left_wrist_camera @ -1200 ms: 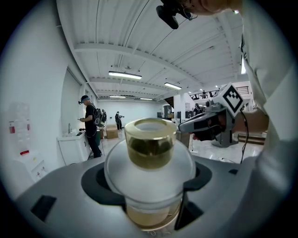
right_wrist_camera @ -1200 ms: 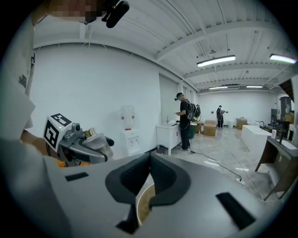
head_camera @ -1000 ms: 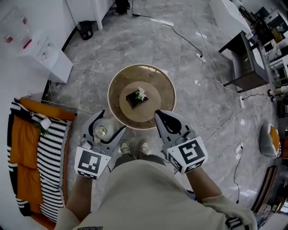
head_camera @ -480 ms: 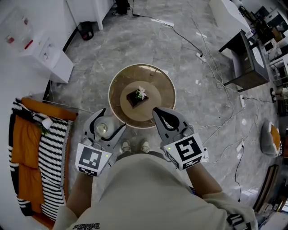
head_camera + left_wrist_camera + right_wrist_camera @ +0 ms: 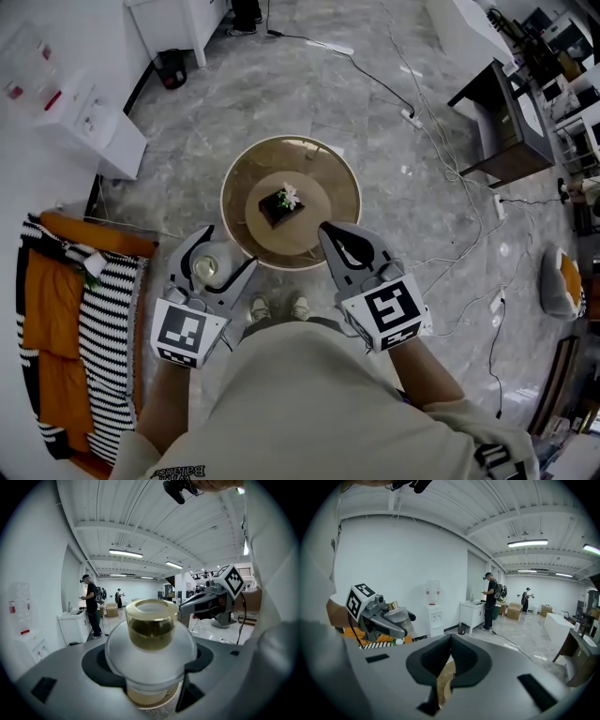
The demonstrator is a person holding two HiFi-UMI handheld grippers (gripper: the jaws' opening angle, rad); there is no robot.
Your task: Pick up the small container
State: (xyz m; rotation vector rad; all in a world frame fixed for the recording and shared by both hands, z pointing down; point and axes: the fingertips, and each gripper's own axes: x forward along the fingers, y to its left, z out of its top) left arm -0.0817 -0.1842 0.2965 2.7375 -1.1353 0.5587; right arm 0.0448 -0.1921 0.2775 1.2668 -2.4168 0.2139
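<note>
The small container (image 5: 206, 270), a frosted glass jar with a gold top, sits between the jaws of my left gripper (image 5: 223, 255), which is shut on it just off the near-left edge of the round table (image 5: 246, 161). In the left gripper view the container (image 5: 151, 634) fills the centre, held upright. My right gripper (image 5: 328, 230) is shut with nothing in it, over the table's near-right edge. In the right gripper view the left gripper (image 5: 386, 616) shows at the left with the container's gold top (image 5: 392, 605) poking out.
A small black block with a white flower (image 5: 282, 202) lies on the table's raised middle. An orange and striped seat (image 5: 66, 319) is at the left, a white cabinet (image 5: 89, 122) beyond it. Cables (image 5: 441, 159) cross the marble floor toward a dark desk (image 5: 497, 112).
Both grippers have drifted slightly left in the head view. The left stays shut on the container and the right stays shut and empty.
</note>
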